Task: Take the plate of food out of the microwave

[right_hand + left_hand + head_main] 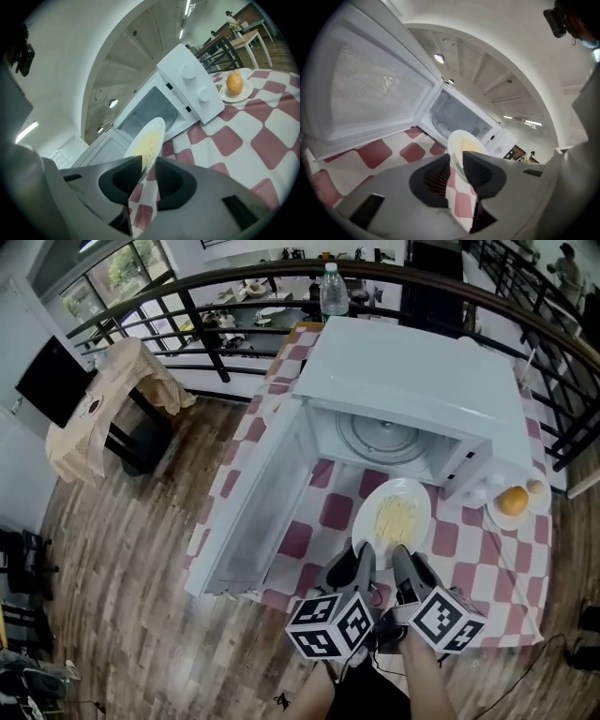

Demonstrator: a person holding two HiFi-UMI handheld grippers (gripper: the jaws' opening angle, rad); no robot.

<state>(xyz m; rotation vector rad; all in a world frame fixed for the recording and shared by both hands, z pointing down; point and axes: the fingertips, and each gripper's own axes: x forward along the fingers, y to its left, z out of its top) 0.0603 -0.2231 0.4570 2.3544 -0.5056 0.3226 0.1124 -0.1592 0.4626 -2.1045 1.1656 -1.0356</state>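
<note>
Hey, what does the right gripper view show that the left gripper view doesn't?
Only the right gripper view: the microwave's two knobs and a round orange item on a small plate beside it. Only the left gripper view: the wide inner face of the open door. Both: the open microwave, the checked cloth and the plate of food, with the left gripper and right gripper each shut on its rim.

Two plates (food plate [364, 521], side plate [495, 515]), one microwave [403, 381], one bottle [333, 292]
</note>
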